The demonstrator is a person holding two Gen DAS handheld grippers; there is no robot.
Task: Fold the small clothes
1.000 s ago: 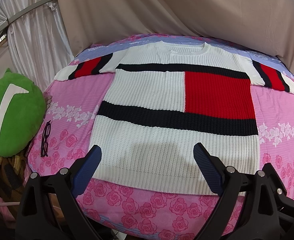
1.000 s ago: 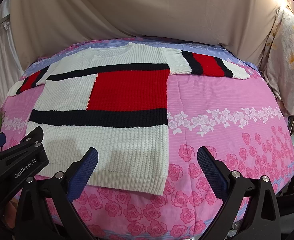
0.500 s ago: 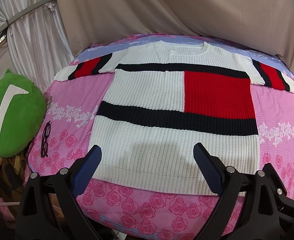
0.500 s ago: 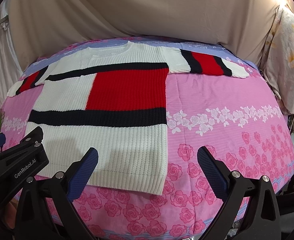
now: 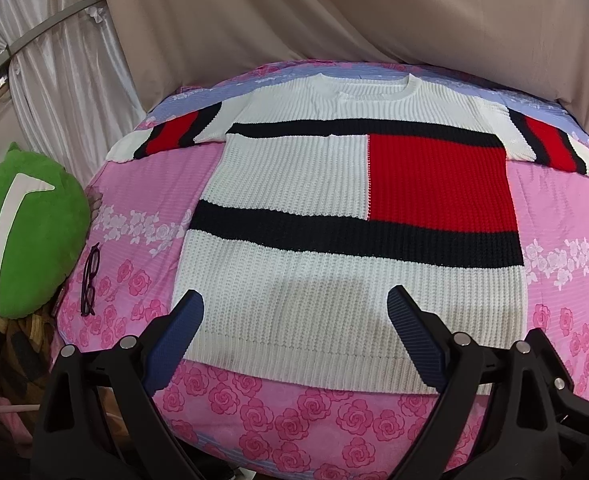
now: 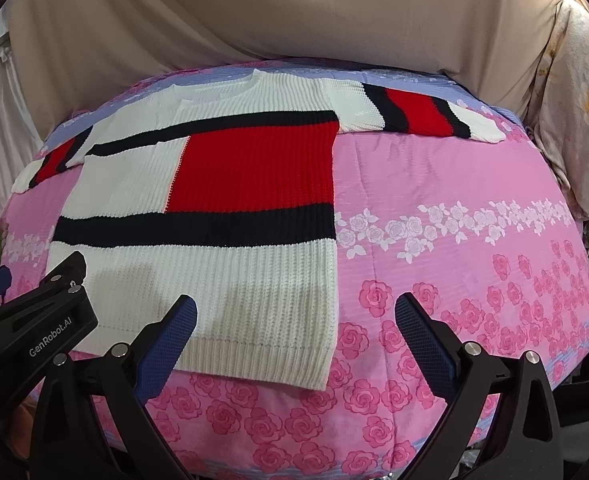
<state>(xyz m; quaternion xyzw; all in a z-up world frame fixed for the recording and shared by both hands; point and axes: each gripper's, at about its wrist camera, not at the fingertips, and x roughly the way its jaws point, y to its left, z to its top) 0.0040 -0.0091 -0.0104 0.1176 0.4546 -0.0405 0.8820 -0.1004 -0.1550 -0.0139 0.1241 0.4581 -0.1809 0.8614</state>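
- Sweater (image 5: 334, 208): I see the knit sweater lying flat and face-up on the pink floral bedspread (image 5: 146, 216), sleeves spread to either side, neckline at the far edge, ribbed hem nearest my grippers.
- Pattern: white body, two dark horizontal bands, a red block between them on one side; each sleeve carries a red stripe edged in dark.
- Left gripper (image 5: 296, 320): I hold it just short of the sweater's hem, over the white lower panel; its jaws stand wide apart and grasp nothing.
- Right gripper (image 6: 296, 322): I hold it at the sweater's near right corner; jaws wide apart, one blue pad over the hem, the other over bare bedspread beside the sweater.
- Left of the sweater: dark-framed glasses (image 5: 89, 280) on the bedspread, then a green cushion (image 5: 22, 232) further out.
- Beyond the sweater: beige draped cloth (image 5: 294, 12).
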